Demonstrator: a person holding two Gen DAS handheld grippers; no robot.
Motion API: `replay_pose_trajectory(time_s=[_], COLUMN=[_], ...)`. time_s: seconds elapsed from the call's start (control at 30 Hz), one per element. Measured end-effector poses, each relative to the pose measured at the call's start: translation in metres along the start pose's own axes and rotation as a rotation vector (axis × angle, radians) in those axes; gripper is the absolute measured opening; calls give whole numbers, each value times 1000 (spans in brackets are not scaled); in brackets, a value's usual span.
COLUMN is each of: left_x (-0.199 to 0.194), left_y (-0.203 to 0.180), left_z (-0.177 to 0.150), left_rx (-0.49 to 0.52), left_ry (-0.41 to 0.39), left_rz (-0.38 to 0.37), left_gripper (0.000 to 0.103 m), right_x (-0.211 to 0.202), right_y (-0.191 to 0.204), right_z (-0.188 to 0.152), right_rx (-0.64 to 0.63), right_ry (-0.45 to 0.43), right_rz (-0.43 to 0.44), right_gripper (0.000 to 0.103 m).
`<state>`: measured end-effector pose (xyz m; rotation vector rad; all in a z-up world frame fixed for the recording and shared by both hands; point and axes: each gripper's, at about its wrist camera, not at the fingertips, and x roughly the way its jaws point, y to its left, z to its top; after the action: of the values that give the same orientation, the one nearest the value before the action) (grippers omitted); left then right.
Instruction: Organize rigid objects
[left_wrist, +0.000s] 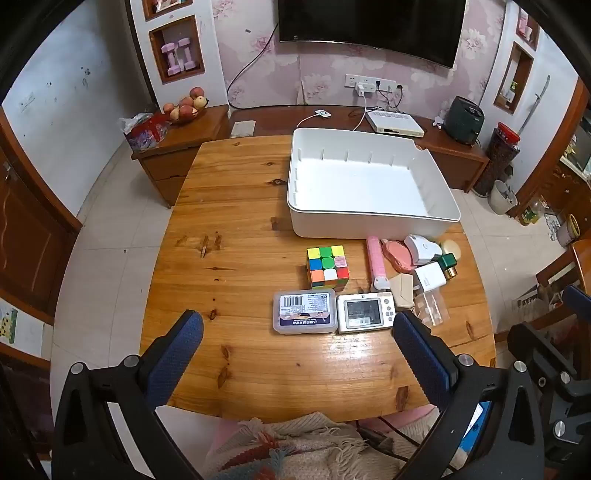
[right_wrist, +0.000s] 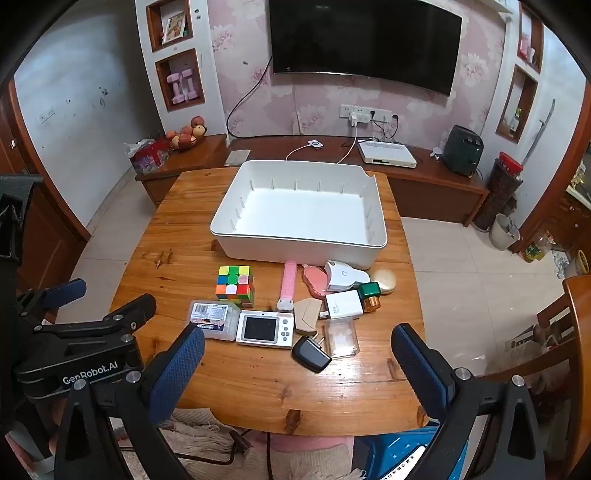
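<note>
Both blue-padded grippers, left (left_wrist: 297, 354) and right (right_wrist: 297, 363), hover spread and empty over the wooden table's (right_wrist: 258, 380) near edge, short of the clutter of small objects (right_wrist: 291, 306) lying before the white plastic bin (right_wrist: 295, 249).

Left half of the tabletop (left_wrist: 229, 206) is bare wood, wide lane up to the white bin (left_wrist: 369, 184). Bin top is open, nothing over it. Right of centre is crowded: cube (right_wrist: 236, 284), clear case (right_wrist: 214, 319) touching the small camera (right_wrist: 264, 329), black plug (right_wrist: 310, 353) and plastic bag (right_wrist: 341, 336) nearest. Near edge strip is clear. Pink stick (right_wrist: 288, 282) and the small clutter beyond it sit tight against the bin's front wall.
</note>
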<state>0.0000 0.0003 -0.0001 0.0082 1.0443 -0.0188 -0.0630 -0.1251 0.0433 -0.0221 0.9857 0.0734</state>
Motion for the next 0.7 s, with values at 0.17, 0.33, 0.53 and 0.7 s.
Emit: replay_pose_trajectory(time_s=[0.17,0.33,0.53,0.7], left_x=[0,0,0,0], left_y=[0,0,0,0], left_z=[0,0,0,0], left_rx=[2,2,2,2], left_ry=[1,5,4,4], left_rz=[2,2,4,4], left_gripper=[102,102,102,102], right_x=[0,-5,0,2], right_y=[1,-1,-1,-2], right_z=[0,1,1,1], right_rx=[-3,-7,5,8], right_ry=[-4,-9,-2,2], right_rz=[-1,-3,5,8], right_gripper=[101,101,101,101])
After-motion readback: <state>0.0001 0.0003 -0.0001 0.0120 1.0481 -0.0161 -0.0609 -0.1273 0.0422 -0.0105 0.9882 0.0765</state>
